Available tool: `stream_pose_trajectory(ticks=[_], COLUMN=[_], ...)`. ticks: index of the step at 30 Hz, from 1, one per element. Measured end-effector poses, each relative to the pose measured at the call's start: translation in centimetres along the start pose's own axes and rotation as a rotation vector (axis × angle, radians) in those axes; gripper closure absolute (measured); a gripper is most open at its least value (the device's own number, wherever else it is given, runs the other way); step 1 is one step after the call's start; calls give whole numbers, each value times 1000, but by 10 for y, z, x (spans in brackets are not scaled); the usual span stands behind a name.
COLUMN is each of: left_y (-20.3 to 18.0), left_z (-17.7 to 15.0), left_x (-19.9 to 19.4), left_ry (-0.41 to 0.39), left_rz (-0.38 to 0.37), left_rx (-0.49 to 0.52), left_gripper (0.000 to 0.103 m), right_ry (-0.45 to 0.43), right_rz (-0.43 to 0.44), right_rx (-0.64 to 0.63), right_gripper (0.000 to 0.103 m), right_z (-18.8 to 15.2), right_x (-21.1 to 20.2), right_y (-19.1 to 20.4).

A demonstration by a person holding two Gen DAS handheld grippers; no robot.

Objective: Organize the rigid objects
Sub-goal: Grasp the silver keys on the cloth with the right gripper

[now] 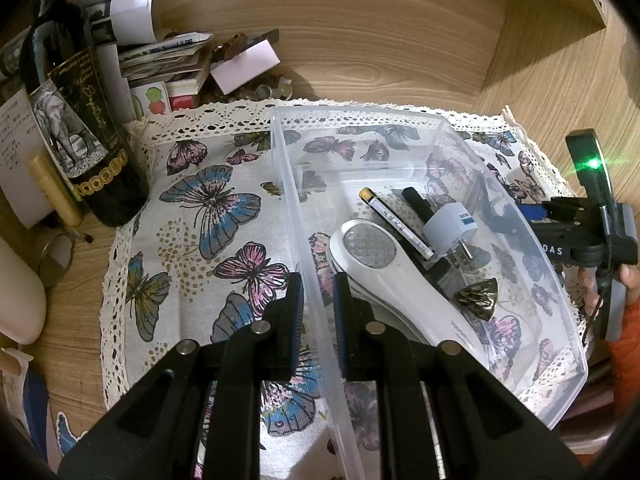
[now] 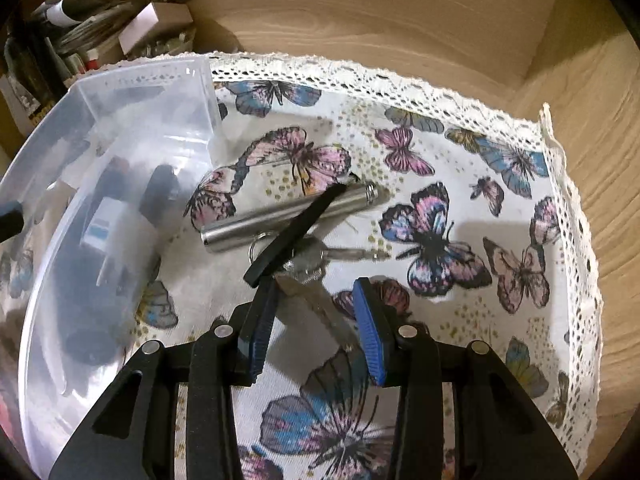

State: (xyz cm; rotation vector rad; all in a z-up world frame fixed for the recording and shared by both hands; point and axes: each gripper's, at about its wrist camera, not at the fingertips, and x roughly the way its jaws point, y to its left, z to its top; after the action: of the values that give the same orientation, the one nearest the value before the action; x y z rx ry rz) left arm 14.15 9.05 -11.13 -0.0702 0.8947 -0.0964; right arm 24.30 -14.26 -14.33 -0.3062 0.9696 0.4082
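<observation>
Both wrist views look steeply down, close, sharing the clear bin (image 1: 440,128) and butterfly cloth (image 2: 440,160).

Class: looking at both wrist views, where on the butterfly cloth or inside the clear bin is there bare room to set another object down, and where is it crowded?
Free: the cloth between the wine bottle and the clear bin; the bin's far end beyond the pen; the cloth right of the metal tube. Crowded: the bin's middle, around the white handheld device, and the pile behind the bottle.
</observation>
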Motion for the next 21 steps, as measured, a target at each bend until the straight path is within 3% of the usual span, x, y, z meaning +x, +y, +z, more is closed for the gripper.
stream_pose_trajectory(ticks=[4,6,12,21], left_y=[0,0,0,0], left_z=[0,0,0,0], left_x=[0,0,0,0], left_ry=[1,0,1,0], left_rz=[-2,0,-1,2], left_rx=[-3,0,-1,1], left_gripper=[90,90,90,90], right_ry=[-9,-22,-46,-155], right_rz=[22,44,17,3], right_rx=[17,18,12,36], right_gripper=[68,80,81,81], right_z=[5,6,4,-3], right_x=[4,4,-3,-53], right_y=[-2,-1,8,6])
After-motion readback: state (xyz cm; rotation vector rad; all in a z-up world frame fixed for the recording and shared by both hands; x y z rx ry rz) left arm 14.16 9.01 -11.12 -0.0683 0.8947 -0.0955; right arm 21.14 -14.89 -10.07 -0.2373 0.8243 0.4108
